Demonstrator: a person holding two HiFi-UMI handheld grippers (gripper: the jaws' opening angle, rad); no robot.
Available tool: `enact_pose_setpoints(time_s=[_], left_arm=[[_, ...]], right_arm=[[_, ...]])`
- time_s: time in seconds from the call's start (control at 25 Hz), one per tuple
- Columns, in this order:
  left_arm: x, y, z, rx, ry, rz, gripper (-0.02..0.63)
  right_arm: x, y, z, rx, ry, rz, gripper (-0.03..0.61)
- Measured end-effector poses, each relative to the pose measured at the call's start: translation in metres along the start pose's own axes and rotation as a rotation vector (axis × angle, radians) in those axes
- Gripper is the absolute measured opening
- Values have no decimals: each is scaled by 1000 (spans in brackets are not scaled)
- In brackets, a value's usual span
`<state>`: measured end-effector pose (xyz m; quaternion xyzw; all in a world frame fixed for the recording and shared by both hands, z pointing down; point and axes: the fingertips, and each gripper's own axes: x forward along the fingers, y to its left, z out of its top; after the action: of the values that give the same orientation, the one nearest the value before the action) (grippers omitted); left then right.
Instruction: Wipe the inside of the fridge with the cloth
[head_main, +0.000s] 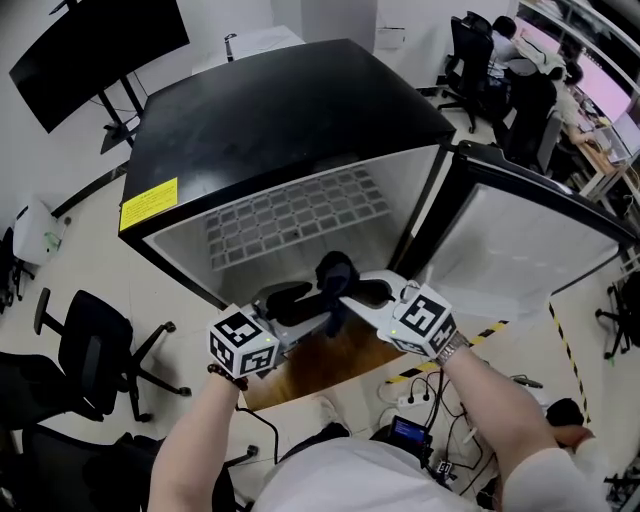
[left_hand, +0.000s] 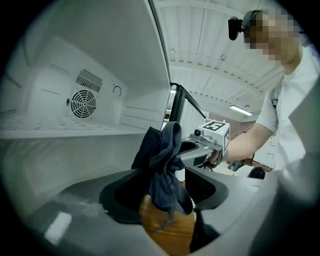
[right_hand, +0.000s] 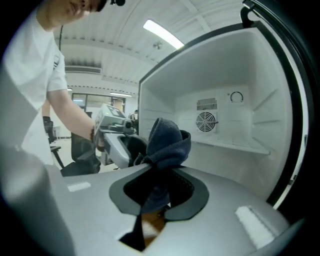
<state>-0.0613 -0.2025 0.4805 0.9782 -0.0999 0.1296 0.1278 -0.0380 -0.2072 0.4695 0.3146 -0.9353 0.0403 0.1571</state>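
here, the right gripper (right_hand: 159, 192) had its grey jaws drawn narrow onto a crumpled dark blue cloth (right_hand: 167, 139) — the fabric was bunched up above the pads, with a tail hanging below them. the left gripper (left_hand: 165, 197) had its jaws spread wide; the cloth dangled in the gap between them, and neither pad squeezed it. both tools met tip to tip just in front of the open mouth of the black-topped fridge with a white interior (head_main: 290, 110) — a white grid shelf (head_main: 295, 215) lay inside, and the fridge's white-lined door (head_main: 530, 235) hung open at the right.
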Motion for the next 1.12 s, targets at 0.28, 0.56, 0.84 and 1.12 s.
enact_pose_setpoints(time_s=[0.28, 0.56, 0.84, 1.12], left_arm=[[9, -34, 12, 13, 43, -231, 293], [12, -66, 13, 64, 78, -360, 199], [15, -64, 10, 48, 78, -349, 106], [41, -23, 5, 107, 62, -124, 101]], right_arm=[[-25, 35, 10, -27, 26, 233, 58], [-35, 47, 10, 17, 55, 358, 58], [-43, 42, 6, 124, 52, 382, 69], [-50, -1, -7, 117, 55, 117, 75]])
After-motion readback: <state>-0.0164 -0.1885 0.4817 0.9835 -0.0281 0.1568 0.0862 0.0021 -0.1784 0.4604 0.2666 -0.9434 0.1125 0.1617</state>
